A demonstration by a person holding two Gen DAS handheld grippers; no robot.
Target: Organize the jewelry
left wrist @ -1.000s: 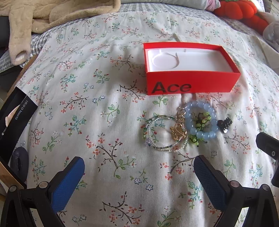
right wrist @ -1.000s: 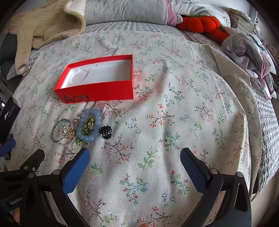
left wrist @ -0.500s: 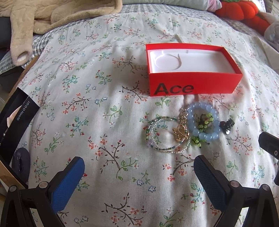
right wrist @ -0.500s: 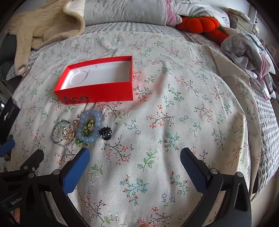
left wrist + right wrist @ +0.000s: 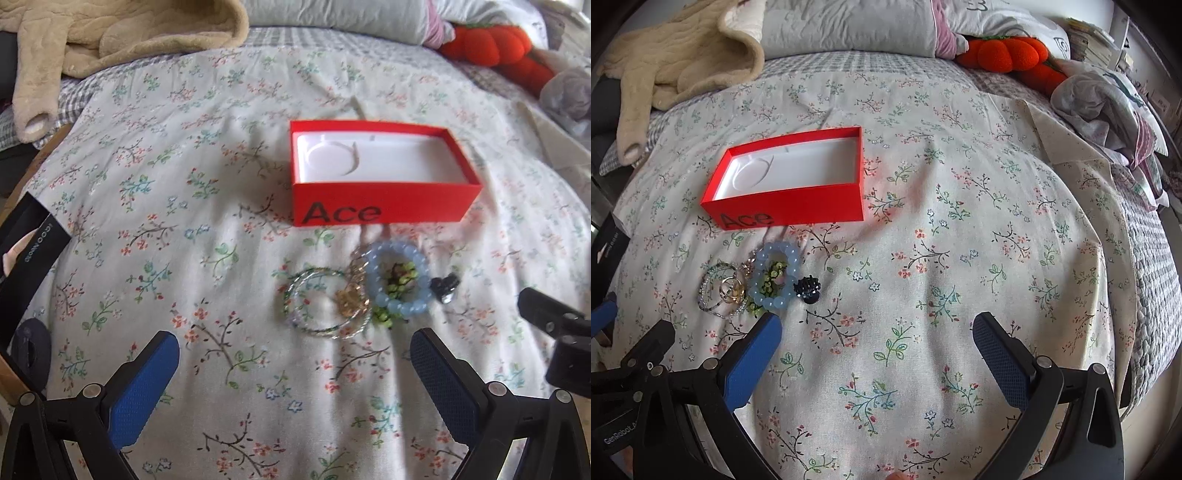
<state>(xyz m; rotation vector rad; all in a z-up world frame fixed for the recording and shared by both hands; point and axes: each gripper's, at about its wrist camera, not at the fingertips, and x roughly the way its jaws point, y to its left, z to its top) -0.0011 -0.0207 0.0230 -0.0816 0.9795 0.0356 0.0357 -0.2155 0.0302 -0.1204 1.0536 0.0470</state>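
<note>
An open red box (image 5: 384, 208) marked "Ace" with a white lining sits on the floral bedspread; it also shows in the right wrist view (image 5: 790, 206). Just in front of it lies a jewelry pile: a light blue bead bracelet (image 5: 399, 308) (image 5: 775, 302), thin beaded bangles (image 5: 314, 328) (image 5: 713, 295), a gold charm (image 5: 349, 304), green beads (image 5: 400, 282) and a small black clip (image 5: 445, 288) (image 5: 808, 290). My left gripper (image 5: 293, 354) is open, just short of the pile. My right gripper (image 5: 877, 332) is open, to the right of the pile.
A beige fleece garment (image 5: 676, 62) lies at the back left, a grey pillow (image 5: 849, 26) and orange plush (image 5: 1004, 55) at the back, crumpled clothes (image 5: 1108, 110) at the right. A black box (image 5: 29, 251) stands at the bed's left edge.
The left gripper has pulled back and tilted up, so the box and jewelry sit lower in its view. The right gripper has barely moved. Both stay open.
</note>
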